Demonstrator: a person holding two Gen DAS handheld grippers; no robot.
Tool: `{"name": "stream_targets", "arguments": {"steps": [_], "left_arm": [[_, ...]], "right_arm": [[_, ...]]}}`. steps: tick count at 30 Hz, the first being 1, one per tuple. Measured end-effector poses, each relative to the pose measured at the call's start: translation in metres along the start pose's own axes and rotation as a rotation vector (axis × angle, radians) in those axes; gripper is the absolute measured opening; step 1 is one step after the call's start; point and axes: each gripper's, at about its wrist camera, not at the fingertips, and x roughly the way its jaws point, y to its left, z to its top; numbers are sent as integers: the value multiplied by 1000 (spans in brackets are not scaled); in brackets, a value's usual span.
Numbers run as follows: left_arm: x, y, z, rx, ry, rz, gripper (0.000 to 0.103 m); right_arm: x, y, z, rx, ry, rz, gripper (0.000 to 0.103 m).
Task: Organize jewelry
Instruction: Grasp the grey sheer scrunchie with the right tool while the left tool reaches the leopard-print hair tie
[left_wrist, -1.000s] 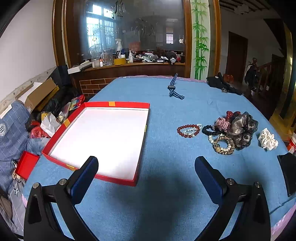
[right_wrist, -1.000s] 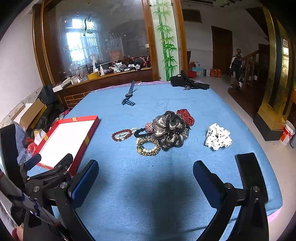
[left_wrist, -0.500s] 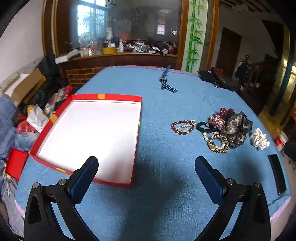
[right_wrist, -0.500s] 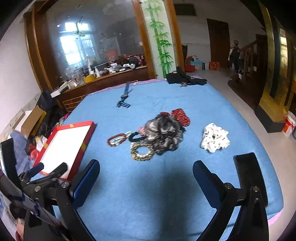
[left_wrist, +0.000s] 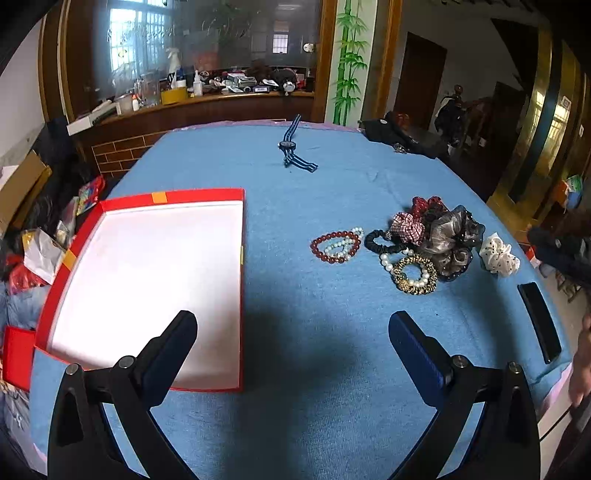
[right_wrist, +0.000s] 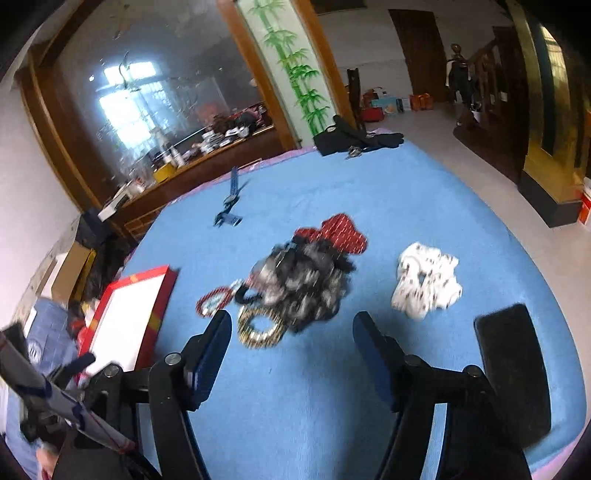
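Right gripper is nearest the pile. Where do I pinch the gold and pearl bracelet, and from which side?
Take the gold and pearl bracelet on its near-left arc, coming straight down with one finger inside the ring. It lies flat, and that arc looks bare on the blue cloth, while the far-right side touches the grey scrunchie. The right gripper is open, probably wide enough.

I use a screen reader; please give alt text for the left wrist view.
Open left tongs hover above a blue tablecloth, holding nothing. An empty red tray lies left; bead bracelets and scrunchies cluster right.
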Motion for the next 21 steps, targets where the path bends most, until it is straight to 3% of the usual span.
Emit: {"name": "stream_targets", "arguments": {"steps": [1,4,5,7,8,21], "left_arm": [[-1,2,1,-11,0,0,103],[5,9,3,-31,15,8,103],[13,9,5,-37,37,14,103],[24,5,7,-39,73,-20,103],[27,1,8,-34,79,-40,103],[52,-33,12,29,139,-105,103]], "right_arm": [[-1,0,5,20,10,19,52],[-24,24,16,-12,-19,57,52],[-31,38,17,-70,-45,21,55],[-31,61,16,-187,-73,-82,82],[-25,62,16,-213,-72,-95,83],[92,-3,31,-116,76,-58,83]]}}
